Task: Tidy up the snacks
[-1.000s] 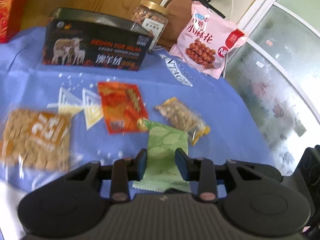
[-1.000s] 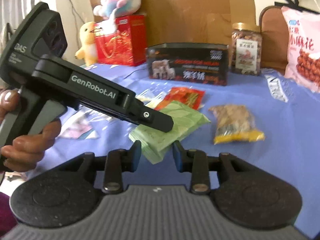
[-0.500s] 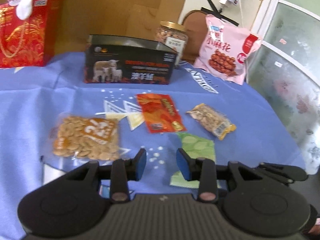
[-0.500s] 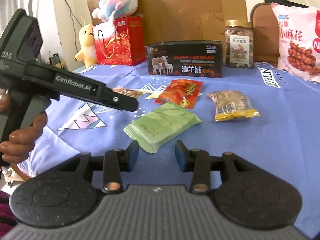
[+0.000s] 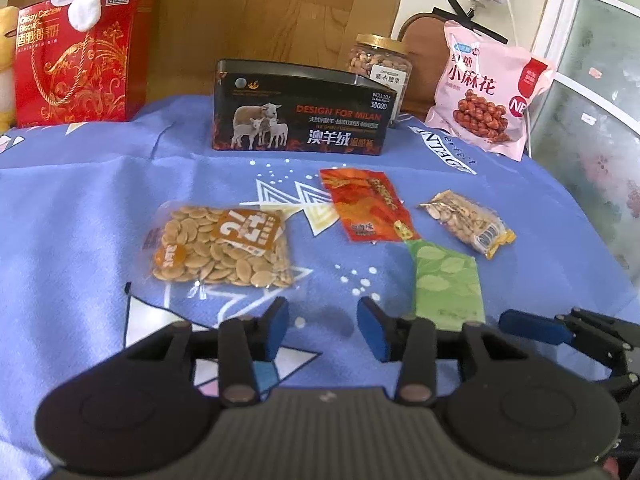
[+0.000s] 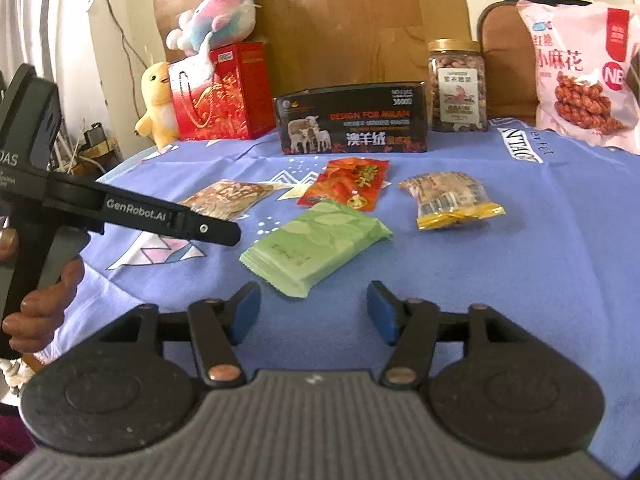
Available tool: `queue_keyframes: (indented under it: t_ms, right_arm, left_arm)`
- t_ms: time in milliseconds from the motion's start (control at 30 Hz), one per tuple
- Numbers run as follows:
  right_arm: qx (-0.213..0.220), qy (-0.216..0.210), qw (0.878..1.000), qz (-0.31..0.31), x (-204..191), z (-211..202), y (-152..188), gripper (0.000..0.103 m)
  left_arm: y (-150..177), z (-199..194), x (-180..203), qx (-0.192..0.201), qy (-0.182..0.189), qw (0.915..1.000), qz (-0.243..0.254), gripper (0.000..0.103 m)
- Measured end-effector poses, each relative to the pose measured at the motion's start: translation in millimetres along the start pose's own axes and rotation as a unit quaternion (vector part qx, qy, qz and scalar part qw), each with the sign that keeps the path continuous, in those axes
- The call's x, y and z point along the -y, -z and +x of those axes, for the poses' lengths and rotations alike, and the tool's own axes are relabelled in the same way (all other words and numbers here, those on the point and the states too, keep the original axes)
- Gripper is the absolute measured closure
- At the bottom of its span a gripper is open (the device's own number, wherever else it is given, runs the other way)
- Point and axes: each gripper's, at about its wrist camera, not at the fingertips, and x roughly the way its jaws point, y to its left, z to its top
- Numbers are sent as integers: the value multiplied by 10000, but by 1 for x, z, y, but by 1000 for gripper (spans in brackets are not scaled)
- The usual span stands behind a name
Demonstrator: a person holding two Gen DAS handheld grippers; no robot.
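Several snack packs lie on the blue cloth: a green packet point(image 5: 447, 284) point(image 6: 316, 242), a red-orange packet point(image 5: 368, 205) point(image 6: 350, 183), a clear nut pack with yellow ends point(image 5: 466, 222) point(image 6: 450, 200) and a clear seed pack point(image 5: 222, 246) point(image 6: 228, 196). An open black tin point(image 5: 300, 114) point(image 6: 350, 122) stands behind them. My left gripper point(image 5: 323, 330) is open and empty, above the cloth between the seed pack and the green packet. My right gripper point(image 6: 313, 312) is open and empty, just short of the green packet.
At the back stand a red gift box point(image 5: 76, 56) point(image 6: 222, 92), a nut jar point(image 5: 380, 68) point(image 6: 456, 86) and a pink snack bag point(image 5: 488, 88) point(image 6: 580, 76). Plush toys point(image 6: 160, 104) sit at the back left. The table edge falls off at the right point(image 5: 592, 240).
My left gripper has pulled back and swung left, off the green packet, which now lies free on the cloth. Both grippers have opened wider. My right gripper has drawn back a little.
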Motion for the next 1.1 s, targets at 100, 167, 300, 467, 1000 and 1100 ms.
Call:
queue_keyframes:
  t_ms: [100,167,300,467,1000,1100]
  right_arm:
    - [128,-49,9999,78,1,-3,1,40]
    - [178,-46,9998,116,2,-3,2,40]
    - [499,0,9968,624,9,-5,7,18]
    - [751,-237,9854,1513,22,-9,18,4]
    - [648,-304,9904,1181,18,-10,18,4]
    - [637,-263,9917,1087,16,-9,18,4]
  left_arm:
    - [1,0,0,49,52,10000,8,58]
    - [3,0,2,89,79,9999,51,54]
    - [6,-1,2,169,142,9997,71,51]
    - [10,-3,-2,250,461,9986,42,43]
    - [13,-1,-3,310,632,9974,127,34]
    - [13,-1,-2,304,669,9972,104,31]
